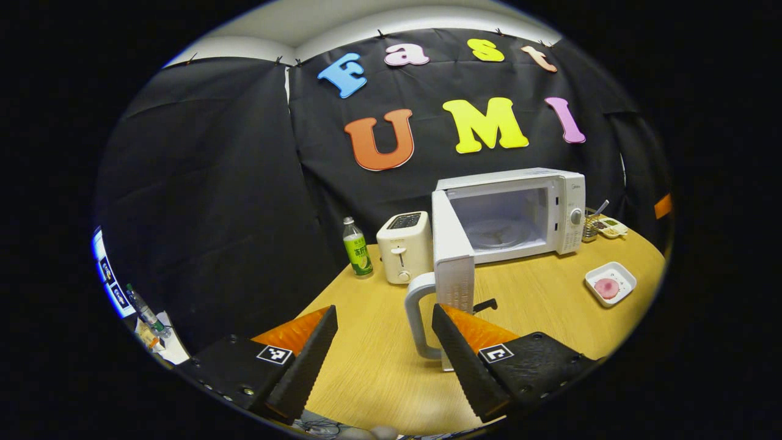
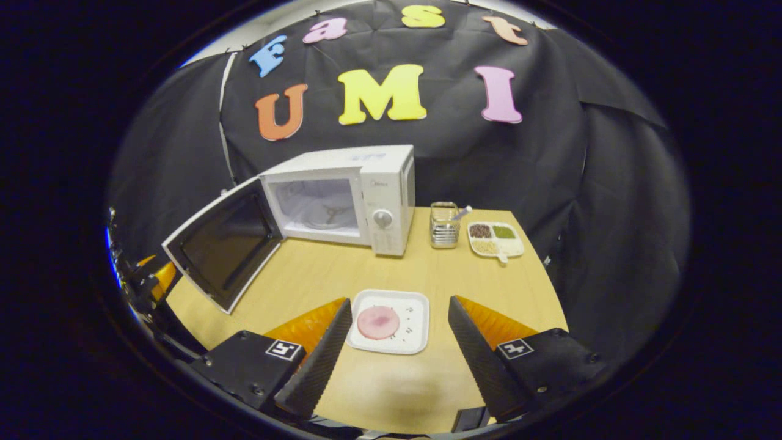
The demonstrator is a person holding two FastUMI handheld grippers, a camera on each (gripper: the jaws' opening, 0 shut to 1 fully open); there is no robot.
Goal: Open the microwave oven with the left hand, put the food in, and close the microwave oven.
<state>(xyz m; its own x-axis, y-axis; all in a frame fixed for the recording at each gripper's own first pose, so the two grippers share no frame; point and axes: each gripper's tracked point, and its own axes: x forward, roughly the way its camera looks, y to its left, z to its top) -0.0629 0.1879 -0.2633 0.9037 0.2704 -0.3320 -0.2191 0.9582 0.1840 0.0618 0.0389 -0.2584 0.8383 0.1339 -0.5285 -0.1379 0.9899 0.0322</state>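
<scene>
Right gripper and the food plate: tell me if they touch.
Apart. In the right gripper view the open right gripper frames the plate, with bare table showing between each finger and the plate's edges.

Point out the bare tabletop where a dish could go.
Free: the stretch between the open microwave and the white food plate, and the near edge before the plate. Crowded: the back right, with wire basket and divided tray.

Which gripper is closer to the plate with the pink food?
The right gripper. Its open fingers sit on either side of the white plate. The left gripper is by the open microwave door's handle, with the plate off to its right.
</scene>
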